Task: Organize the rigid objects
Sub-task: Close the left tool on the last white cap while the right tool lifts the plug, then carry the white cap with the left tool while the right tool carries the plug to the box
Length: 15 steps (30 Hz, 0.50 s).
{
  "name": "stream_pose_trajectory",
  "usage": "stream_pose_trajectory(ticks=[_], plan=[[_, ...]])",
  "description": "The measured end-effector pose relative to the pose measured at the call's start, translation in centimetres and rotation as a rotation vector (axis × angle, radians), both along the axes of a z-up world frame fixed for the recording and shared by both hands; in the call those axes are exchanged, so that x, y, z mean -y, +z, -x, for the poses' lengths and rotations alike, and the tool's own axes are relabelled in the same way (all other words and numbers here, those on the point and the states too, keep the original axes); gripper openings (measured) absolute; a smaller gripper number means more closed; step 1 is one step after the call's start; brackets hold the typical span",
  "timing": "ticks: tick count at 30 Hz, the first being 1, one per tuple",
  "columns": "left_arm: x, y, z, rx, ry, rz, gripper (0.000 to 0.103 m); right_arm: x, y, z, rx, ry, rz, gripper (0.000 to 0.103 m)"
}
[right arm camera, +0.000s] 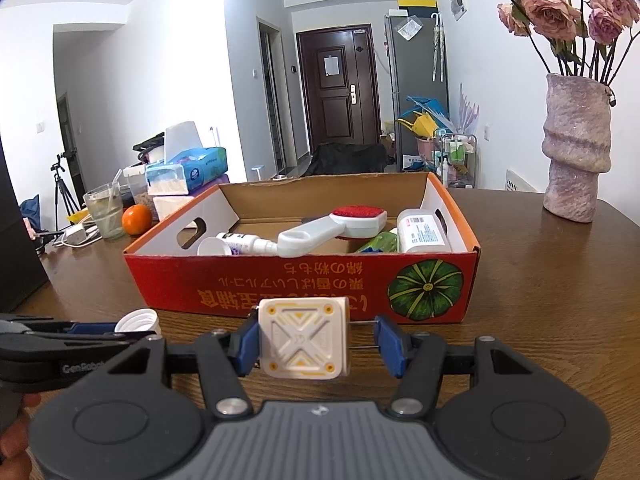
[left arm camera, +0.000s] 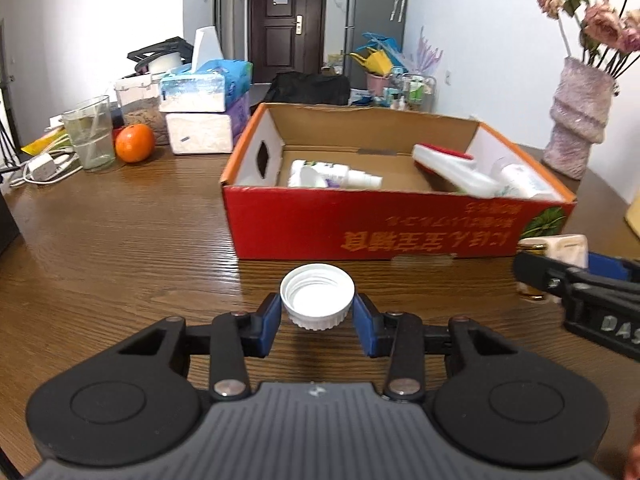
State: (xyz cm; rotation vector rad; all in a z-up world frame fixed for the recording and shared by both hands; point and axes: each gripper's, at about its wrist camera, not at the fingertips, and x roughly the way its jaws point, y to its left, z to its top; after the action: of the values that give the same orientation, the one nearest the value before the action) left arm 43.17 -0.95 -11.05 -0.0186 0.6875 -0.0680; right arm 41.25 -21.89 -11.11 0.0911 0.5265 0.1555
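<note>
My left gripper (left arm camera: 317,312) is shut on a white ribbed bottle cap (left arm camera: 317,296), held open side up just above the wooden table, in front of the red cardboard box (left arm camera: 360,228). My right gripper (right arm camera: 316,344) is shut on a white square charger (right arm camera: 304,338) with yellow marks, its metal prongs against the right pad. It also hangs in front of the box (right arm camera: 304,284). Inside the box lie a white spray bottle (right arm camera: 248,242), a red-and-white brush (right arm camera: 332,228) and a white bottle (right arm camera: 422,232). The cap (right arm camera: 138,320) shows at left in the right wrist view.
At the table's left stand tissue packs (left arm camera: 200,112), an orange (left arm camera: 135,142), a glass with a straw (left arm camera: 91,132) and a white charger with its cable (left arm camera: 40,168). A pink vase of dried roses (right arm camera: 576,148) stands at the far right. The wooden table (left arm camera: 120,240) stretches left of the box.
</note>
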Motion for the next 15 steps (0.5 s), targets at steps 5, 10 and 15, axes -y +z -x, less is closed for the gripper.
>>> stream_pose_trajectory(ticks=[5, 10, 15], plan=[[0.4, 1.9, 0.6, 0.031, -0.017, 0.032, 0.040, 0.1, 0.9, 0.5, 0.026, -0.001, -0.007, 0.059], [0.7, 4.0, 0.6, 0.063, -0.023, 0.049, 0.040, 0.3, 2.0, 0.9, 0.056, -0.004, -0.017, 0.059], [1.1, 5.6, 0.0, 0.096, -0.011, 0.044, 0.040, 0.6, 3.3, 0.8, 0.084, -0.011, -0.023, 0.059]])
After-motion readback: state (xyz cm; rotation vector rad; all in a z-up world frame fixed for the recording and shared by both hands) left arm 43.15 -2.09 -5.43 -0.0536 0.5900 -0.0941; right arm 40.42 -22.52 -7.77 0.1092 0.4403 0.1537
